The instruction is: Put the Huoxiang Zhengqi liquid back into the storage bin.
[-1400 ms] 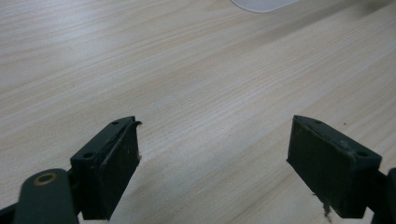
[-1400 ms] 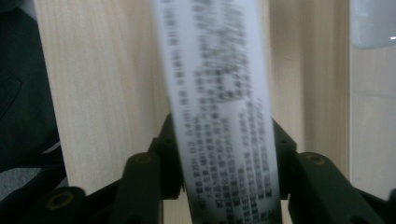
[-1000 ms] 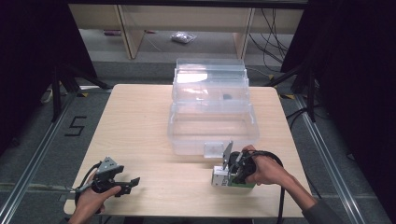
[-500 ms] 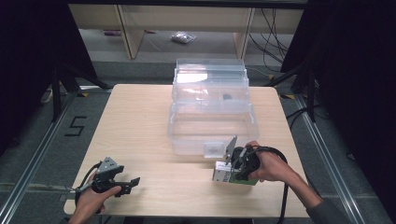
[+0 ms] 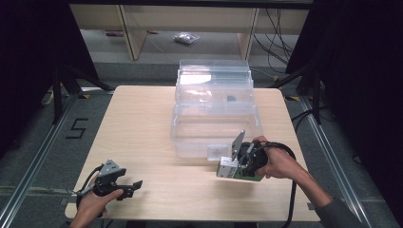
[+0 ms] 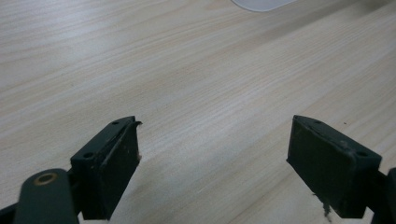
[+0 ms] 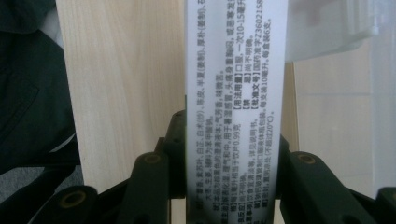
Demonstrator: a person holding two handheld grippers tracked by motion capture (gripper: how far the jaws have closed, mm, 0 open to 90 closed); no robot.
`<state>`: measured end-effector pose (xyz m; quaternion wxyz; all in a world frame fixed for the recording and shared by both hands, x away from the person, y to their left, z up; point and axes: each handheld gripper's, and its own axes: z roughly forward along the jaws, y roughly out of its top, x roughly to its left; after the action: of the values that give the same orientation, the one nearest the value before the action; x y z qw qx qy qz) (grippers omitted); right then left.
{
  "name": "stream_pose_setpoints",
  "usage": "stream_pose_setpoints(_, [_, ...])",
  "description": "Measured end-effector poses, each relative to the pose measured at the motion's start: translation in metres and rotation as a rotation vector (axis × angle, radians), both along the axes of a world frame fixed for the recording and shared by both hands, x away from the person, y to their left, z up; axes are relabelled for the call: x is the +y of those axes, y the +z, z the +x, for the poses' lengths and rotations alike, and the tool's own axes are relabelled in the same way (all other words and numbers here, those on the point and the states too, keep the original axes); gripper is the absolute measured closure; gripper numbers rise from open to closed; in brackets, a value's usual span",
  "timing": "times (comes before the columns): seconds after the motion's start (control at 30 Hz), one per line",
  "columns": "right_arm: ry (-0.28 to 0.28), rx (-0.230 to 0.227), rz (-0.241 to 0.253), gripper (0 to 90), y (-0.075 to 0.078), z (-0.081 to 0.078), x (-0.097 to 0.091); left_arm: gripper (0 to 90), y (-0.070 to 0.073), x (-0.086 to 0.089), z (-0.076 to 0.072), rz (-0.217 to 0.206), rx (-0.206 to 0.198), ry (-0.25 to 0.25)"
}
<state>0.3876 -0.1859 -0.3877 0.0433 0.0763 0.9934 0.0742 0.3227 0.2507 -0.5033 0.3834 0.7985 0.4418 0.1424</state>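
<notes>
A small white and green medicine box (image 5: 227,168) with printed text hangs just above the wooden table (image 5: 142,123), in front of the clear bins. My right gripper (image 5: 236,169) is shut on it; in the right gripper view the box (image 7: 233,84) stands upright between the two black jaws of that gripper (image 7: 229,156), which press its sides. Near the table's front left corner, my left gripper (image 5: 135,186) rests in a hand. In the left gripper view it (image 6: 215,154) stands open over bare wood, with nothing between its fingers.
Two clear plastic bins (image 5: 214,92) stand one behind the other at the table's middle back, the front one (image 5: 216,130) close behind the held box. A cable (image 5: 291,190) trails from the right gripper off the front edge. Shelving stands beyond the table.
My right gripper has lifted the medicine box up from the table surface, still shut on it. The left gripper has stayed where it was.
</notes>
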Motion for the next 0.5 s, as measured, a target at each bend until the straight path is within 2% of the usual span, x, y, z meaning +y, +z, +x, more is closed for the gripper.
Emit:
stream_pose_setpoints(0.07, [0.017, -0.006, 0.004, 64.8, 0.002, 0.002, -0.001, 15.9, -0.001, 0.0, 0.0, -0.008, -0.006, 0.007])
stream_pose_setpoints(0.1, [0.05, -0.015, 0.006, 64.8, 0.005, 0.005, 0.0, 16.0, -0.001, -0.001, 0.0, -0.015, -0.019, 0.012])
stream_pose_setpoints(0.2, [0.043, -0.011, 0.009, 64.8, 0.01, 0.005, 0.0, 15.9, -0.001, 0.0, 0.0, -0.011, -0.007, 0.006])
stream_pose_setpoints(0.23, [0.064, -0.021, 0.014, 64.8, 0.011, 0.007, 0.0, 15.9, -0.001, 0.0, 0.0, -0.008, -0.004, 0.004])
stream_pose_setpoints(0.27, [0.043, -0.021, 0.01, 64.8, 0.016, 0.005, 0.001, 15.9, 0.0, 0.0, 0.0, -0.002, 0.003, 0.0])
stream_pose_setpoints(0.3, [0.072, -0.029, 0.015, 64.8, 0.019, 0.008, 0.0, 15.9, -0.002, -0.001, 0.0, -0.009, -0.015, 0.003])
stream_pose_setpoints(0.33, [0.072, -0.029, 0.015, 64.8, 0.019, 0.008, 0.0, 16.0, -0.002, -0.001, 0.0, -0.009, -0.015, 0.003])
stream_pose_setpoints(0.4, [0.024, -0.027, 0.011, 64.8, 0.026, 0.007, -0.001, 15.9, 0.0, 0.0, 0.0, -0.004, 0.002, 0.004])
stream_pose_setpoints(0.43, [0.024, -0.027, 0.011, 64.8, 0.026, 0.007, -0.001, 16.0, -0.001, 0.0, 0.0, -0.012, -0.007, 0.008])
stream_pose_setpoints(0.47, [0.055, -0.033, 0.018, 64.8, 0.028, 0.01, -0.001, 16.0, -0.001, 0.0, 0.0, -0.01, -0.005, 0.005])
stream_pose_setpoints(0.5, [0.056, -0.038, 0.014, 64.8, 0.031, 0.01, -0.001, 15.9, -0.001, 0.0, 0.0, -0.009, -0.002, 0.004])
